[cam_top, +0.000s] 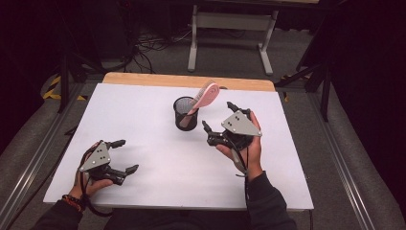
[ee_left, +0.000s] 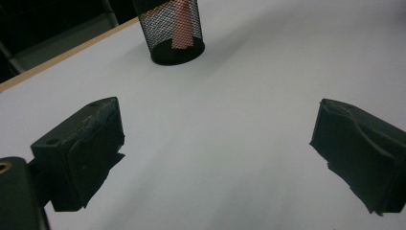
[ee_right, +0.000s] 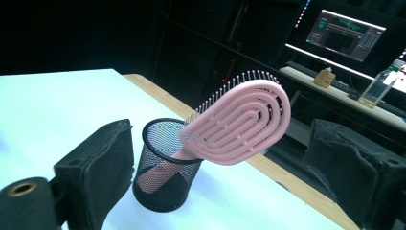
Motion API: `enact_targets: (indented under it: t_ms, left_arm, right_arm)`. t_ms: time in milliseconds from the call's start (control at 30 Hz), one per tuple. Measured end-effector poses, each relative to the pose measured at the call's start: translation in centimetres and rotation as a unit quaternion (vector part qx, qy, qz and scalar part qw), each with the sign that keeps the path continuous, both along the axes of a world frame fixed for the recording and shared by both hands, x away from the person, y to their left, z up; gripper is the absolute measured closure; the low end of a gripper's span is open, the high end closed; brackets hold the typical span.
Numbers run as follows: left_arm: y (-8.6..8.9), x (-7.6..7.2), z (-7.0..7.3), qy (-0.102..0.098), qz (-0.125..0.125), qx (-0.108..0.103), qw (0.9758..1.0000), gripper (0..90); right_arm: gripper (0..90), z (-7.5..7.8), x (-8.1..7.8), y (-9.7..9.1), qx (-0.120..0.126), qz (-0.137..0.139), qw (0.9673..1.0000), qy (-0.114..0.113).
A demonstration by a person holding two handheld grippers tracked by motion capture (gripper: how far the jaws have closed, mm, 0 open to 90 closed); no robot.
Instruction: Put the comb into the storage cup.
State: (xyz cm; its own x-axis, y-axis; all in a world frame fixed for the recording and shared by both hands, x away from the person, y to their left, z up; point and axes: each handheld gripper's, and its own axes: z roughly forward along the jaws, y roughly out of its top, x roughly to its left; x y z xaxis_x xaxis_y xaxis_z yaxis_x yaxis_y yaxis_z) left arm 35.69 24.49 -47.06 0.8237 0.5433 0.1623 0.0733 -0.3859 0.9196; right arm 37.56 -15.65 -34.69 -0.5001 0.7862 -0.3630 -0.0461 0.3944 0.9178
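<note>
Pink hairbrush (cam_top: pixel 207 94) stands handle-down in the black mesh cup (cam_top: pixel 185 115) mid-desk (cam_top: pixel 143 124), head leaning out over the rim toward the right gripper (cam_top: pixel 218 119); that gripper's fingers are spread wide and empty just beside the cup, the left gripper (cam_top: pixel 125 155) likewise released and well apart near the front edge. Risk, as I judge it: the cup looks light and top-heavy with the brush tilted, so a sideways nudge or an angled pull on the head could tip the cup or drag it along.

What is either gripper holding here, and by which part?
Nothing is held. The left gripper and right gripper are both open and empty; the pink hairbrush stands handle-down in the black mesh cup.
</note>
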Motion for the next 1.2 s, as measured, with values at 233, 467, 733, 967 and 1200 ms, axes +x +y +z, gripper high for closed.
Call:
enact_targets:
  t_ms: [233, 467, 733, 967, 1200]
  left_arm:
    - [0.0, 0.0, 0.0, -0.002, 0.000, 0.001, 1.0000, 4.6]
    - [0.1, -0.1, 0.1, -0.004, 0.006, -0.003, 1.0000, 4.5]
    - [0.0, -0.1, 0.0, -0.003, 0.004, -0.001, 1.0000, 4.5]
    - [-0.1, -0.1, 0.0, -0.002, 0.003, 0.004, 1.0000, 4.6]
    - [-0.1, 0.0, -0.1, -0.001, 0.002, 0.003, 1.0000, 4.6]
  right_arm:
    - [8.6, -0.3, -0.5, -0.6, 0.004, 0.008, 1.0000, -0.005]
    - [7.8, -0.4, -1.5, -1.6, 0.009, 0.021, 0.9996, -0.017]
    - [7.8, -0.7, -2.3, -2.4, 0.001, 0.018, 0.9995, -0.024]
    - [7.8, -1.2, -2.7, -2.9, 0.010, 0.018, 0.9997, -0.015]
    - [7.8, -2.2, -2.9, -3.2, 0.004, 0.031, 0.9995, -0.007]
